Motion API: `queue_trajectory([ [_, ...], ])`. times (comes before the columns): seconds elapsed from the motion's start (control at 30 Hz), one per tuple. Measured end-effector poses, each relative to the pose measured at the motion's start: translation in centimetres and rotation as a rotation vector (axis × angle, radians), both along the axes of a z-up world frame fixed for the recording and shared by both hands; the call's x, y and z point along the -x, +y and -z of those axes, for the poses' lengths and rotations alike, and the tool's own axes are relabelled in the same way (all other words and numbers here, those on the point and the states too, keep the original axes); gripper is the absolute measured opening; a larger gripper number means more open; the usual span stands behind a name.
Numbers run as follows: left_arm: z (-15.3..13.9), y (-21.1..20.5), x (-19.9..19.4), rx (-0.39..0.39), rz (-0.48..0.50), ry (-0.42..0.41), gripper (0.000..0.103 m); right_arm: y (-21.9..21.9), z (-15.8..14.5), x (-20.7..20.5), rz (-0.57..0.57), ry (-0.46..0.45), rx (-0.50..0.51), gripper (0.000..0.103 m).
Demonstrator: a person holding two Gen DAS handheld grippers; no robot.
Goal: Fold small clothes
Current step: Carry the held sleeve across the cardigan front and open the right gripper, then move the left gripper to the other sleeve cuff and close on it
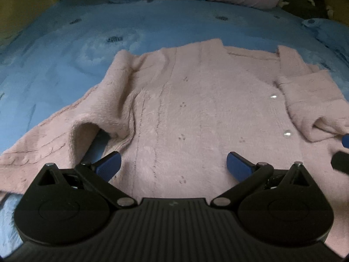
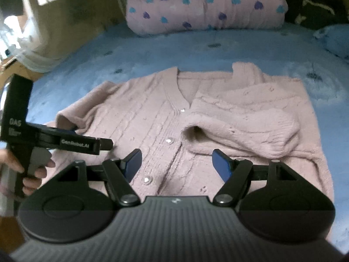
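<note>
A pink knitted cardigan (image 1: 196, 109) (image 2: 152, 113) lies front up on the blue bedspread (image 1: 65, 54), buttons down its middle. One sleeve (image 2: 250, 122) is folded across the chest, cuff opening toward the buttons. The other sleeve (image 1: 43, 144) stretches out sideways over the bedspread. My left gripper (image 1: 173, 163) hovers open over the lower front with nothing between its blue pads; in the right wrist view the left gripper (image 2: 91, 139) sits beside the outstretched sleeve, held by a hand (image 2: 32, 172). My right gripper (image 2: 177, 163) is open just before the folded sleeve's cuff, empty.
A pink rolled quilt with blue and purple hearts (image 2: 207, 6) lies across the bed's far end. A blue pillow (image 2: 336, 39) and a dark bundle (image 2: 316, 11) sit at the far right. Wooden furniture (image 2: 76, 21) borders the bed on the left.
</note>
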State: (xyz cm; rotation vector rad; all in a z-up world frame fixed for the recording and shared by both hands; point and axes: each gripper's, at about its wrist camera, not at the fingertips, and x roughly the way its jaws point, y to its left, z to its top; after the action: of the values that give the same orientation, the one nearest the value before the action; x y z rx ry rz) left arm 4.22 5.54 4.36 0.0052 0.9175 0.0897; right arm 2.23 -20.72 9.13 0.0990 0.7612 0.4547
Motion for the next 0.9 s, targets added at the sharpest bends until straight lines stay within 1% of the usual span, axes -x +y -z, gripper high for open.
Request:
queue_trajectory([
  [0.07, -0.6, -0.9, 0.7, -0.001, 0.006, -0.013, 0.103, -1.1, -0.2, -0.2, -0.015, -0.005, -0.040, 0.073],
  [0.13, -1.1, -1.9, 1.2, 0.003, 0.006, -0.024, 0.103, -2.1, -0.6, -0.5, 0.012, 0.011, -0.056, 0.073],
  [0.23, -1.6, -3.9, 2.0, 0.000, 0.021, -0.049, 0.103, -3.9, -1.0, -0.7, 0.049, 0.008, -0.084, 0.073],
  [0.37, -2.1, -7.2, 2.6, -0.042, 0.054, -0.077, 0.103, -6.3, -1.4, -0.3, 0.121, 0.004, -0.075, 0.073],
  [0.43, -2.4, -9.0, 2.7, -0.069, 0.075, -0.092, 0.103, -7.5, -1.5, -0.1, 0.173, 0.004, -0.061, 0.073],
  [0.5, -2.7, -10.5, 2.7, -0.073, 0.097, -0.103, 0.103, -9.0, -1.4, -0.1, 0.239, 0.025, -0.070, 0.073],
  [0.63, -3.3, -13.6, 2.7, -0.074, 0.155, -0.132, 0.103, -11.9, -0.9, -0.2, 0.322, 0.097, -0.177, 0.073],
  [0.77, -3.2, -16.0, 2.2, -0.072, 0.186, -0.147, 0.103, -13.9, -0.9, -0.3, 0.385, 0.130, -0.275, 0.073],
  [0.83, -2.9, -16.9, 1.4, -0.055, 0.197, -0.140, 0.103, -14.6, -1.0, -0.5, 0.410, 0.131, -0.295, 0.073],
  [0.9, -2.6, -17.5, 1.1, -0.048, 0.210, -0.141, 0.103, -15.0, -1.1, -0.7, 0.432, 0.125, -0.287, 0.073],
])
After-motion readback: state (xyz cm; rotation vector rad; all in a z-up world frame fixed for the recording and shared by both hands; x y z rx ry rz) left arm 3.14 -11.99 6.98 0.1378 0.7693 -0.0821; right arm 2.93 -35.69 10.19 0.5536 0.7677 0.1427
